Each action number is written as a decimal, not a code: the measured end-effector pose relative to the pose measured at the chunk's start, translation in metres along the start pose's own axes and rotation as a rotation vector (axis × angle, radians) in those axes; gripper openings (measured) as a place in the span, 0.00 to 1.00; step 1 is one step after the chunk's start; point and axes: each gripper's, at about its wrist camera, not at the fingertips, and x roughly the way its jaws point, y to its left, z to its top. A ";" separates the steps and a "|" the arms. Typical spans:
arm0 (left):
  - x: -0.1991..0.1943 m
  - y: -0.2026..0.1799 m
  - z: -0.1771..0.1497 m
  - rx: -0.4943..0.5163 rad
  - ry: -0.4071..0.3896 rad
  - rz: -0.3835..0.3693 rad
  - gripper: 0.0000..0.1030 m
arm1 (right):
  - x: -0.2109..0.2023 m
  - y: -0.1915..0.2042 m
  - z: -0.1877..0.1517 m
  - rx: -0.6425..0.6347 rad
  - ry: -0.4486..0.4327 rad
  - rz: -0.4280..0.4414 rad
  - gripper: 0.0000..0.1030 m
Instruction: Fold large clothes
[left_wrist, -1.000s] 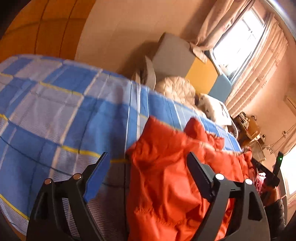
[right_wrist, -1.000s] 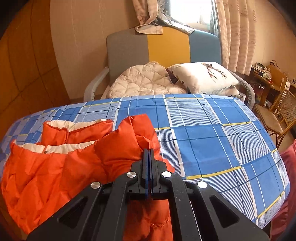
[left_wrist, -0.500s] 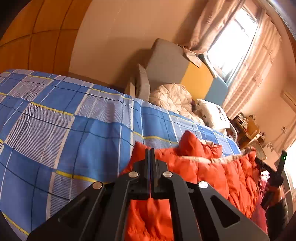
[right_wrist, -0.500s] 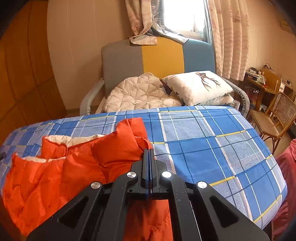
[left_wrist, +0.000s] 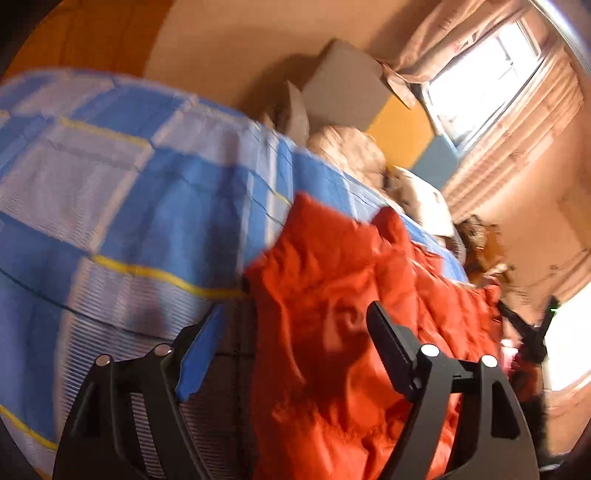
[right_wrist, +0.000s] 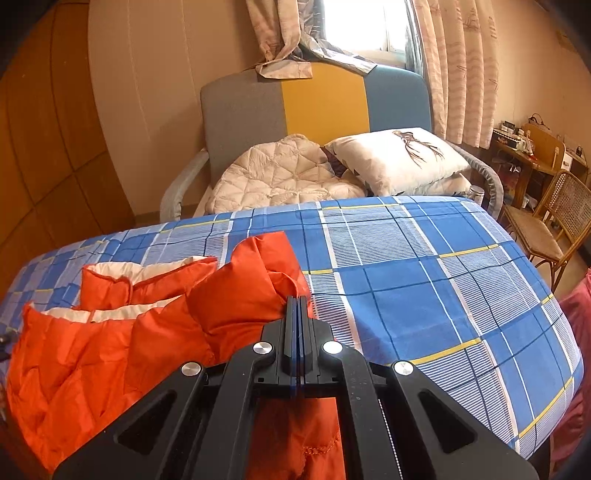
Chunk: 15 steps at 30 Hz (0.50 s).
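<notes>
A puffy orange jacket with a white lining lies crumpled at the near edge of a bed covered by a blue checked sheet. In the blurred left wrist view, my left gripper is over the jacket's left edge. Its jaws are opening, with orange cloth lying between them and no pad pressing on it. In the right wrist view, my right gripper is shut on a fold at the right end of the jacket, with cloth bunched at its tips and hanging below. The sheet spreads out to the right of it.
Beyond the bed stands a grey, yellow and blue armchair holding a white quilted garment and a white pillow. A wicker chair and a cluttered desk are at the right, below a curtained window.
My left gripper stood open, then shut at the jacket's edge, and now stands open again lower over the cloth, in a blurred view. My right gripper has stayed shut on its fold.
</notes>
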 end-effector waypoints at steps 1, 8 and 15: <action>0.002 0.001 -0.002 0.000 0.005 0.002 0.59 | 0.000 0.000 0.001 -0.001 0.000 -0.001 0.00; -0.021 -0.028 0.008 0.121 -0.105 -0.008 0.03 | -0.018 -0.002 0.010 0.001 -0.048 -0.006 0.00; 0.010 -0.037 0.049 0.125 -0.128 0.124 0.03 | 0.001 -0.010 0.024 0.042 -0.067 -0.047 0.00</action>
